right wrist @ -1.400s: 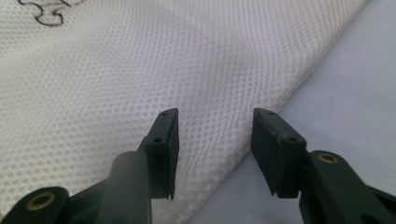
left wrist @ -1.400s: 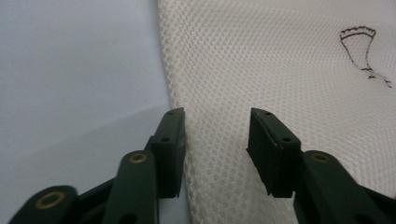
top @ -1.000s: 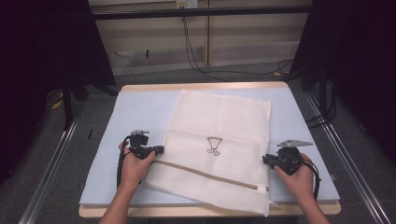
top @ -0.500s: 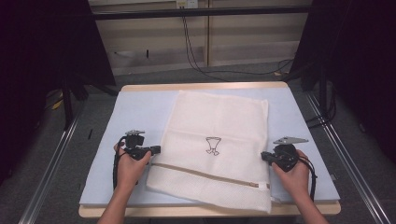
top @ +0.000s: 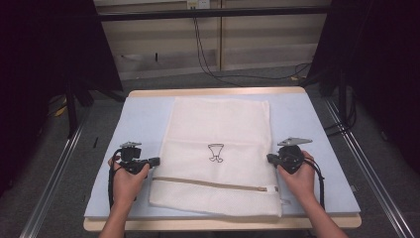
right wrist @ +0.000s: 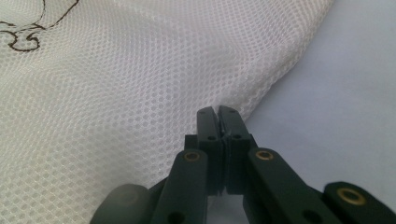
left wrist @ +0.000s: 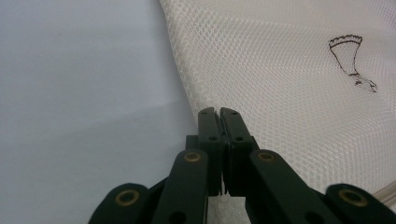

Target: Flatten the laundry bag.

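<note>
A white mesh bag [top: 218, 129] with a small dark emblem [top: 216, 151] and a tan zipper [top: 213, 183] lies flat on the pale blue mat [top: 138, 119]. My left gripper [top: 157, 160] sits at the bag's left edge, just above the zipper. In the left gripper view the jaws [left wrist: 219, 112] are pressed together on the mesh edge [left wrist: 280, 70]. My right gripper [top: 270, 157] is at the bag's right edge. In the right gripper view it [right wrist: 218, 111] is shut on the mesh [right wrist: 116, 93], which puckers up around the tips.
The mat covers a wooden table [top: 218, 91] with metal rails on the floor at both sides. Cables [top: 208, 59] hang behind the far edge. Bare mat lies left and right of the bag.
Both hands have shifted left. The bag's near end has swung left with them, so the bag and its zipper now lie straighter on the mat.
</note>
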`<action>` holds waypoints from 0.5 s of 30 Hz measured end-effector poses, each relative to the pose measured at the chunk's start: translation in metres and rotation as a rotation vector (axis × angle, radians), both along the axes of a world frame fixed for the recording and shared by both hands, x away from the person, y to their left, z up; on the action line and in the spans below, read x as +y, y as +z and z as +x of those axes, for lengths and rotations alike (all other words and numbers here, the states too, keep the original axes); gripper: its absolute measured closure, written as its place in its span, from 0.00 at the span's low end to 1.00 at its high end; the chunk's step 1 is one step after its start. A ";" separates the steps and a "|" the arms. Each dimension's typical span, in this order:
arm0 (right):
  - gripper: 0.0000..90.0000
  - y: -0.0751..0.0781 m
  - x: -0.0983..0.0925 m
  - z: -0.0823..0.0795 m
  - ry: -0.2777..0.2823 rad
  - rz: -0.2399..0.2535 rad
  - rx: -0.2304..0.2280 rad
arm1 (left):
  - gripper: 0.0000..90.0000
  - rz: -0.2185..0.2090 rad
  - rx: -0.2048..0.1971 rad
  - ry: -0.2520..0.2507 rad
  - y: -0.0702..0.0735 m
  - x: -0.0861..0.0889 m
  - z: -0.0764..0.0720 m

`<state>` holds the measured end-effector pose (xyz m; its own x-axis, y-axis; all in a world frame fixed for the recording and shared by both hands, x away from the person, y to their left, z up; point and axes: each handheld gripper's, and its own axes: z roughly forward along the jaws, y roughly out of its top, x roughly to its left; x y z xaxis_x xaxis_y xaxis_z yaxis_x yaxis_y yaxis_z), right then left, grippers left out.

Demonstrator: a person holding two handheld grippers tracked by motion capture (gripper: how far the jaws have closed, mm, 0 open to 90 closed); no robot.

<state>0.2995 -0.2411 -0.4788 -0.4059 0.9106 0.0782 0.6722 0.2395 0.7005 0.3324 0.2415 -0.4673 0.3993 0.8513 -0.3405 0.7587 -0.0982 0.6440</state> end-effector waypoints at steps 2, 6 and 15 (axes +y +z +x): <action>0.99 0.000 0.005 0.004 0.008 0.002 0.004 | 0.98 0.001 0.001 0.010 0.001 0.004 -0.002; 0.99 0.000 0.011 0.009 0.028 -0.006 -0.005 | 0.98 0.002 -0.001 0.026 0.001 0.011 -0.005; 0.99 0.000 0.021 0.017 0.048 -0.007 -0.016 | 0.98 0.006 0.003 0.065 0.001 0.021 -0.011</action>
<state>0.3165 -0.2201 -0.4793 -0.4503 0.8905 0.0651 0.6486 0.2760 0.7094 0.3215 0.2624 -0.4668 0.3416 0.8776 -0.3364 0.7656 -0.0522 0.6412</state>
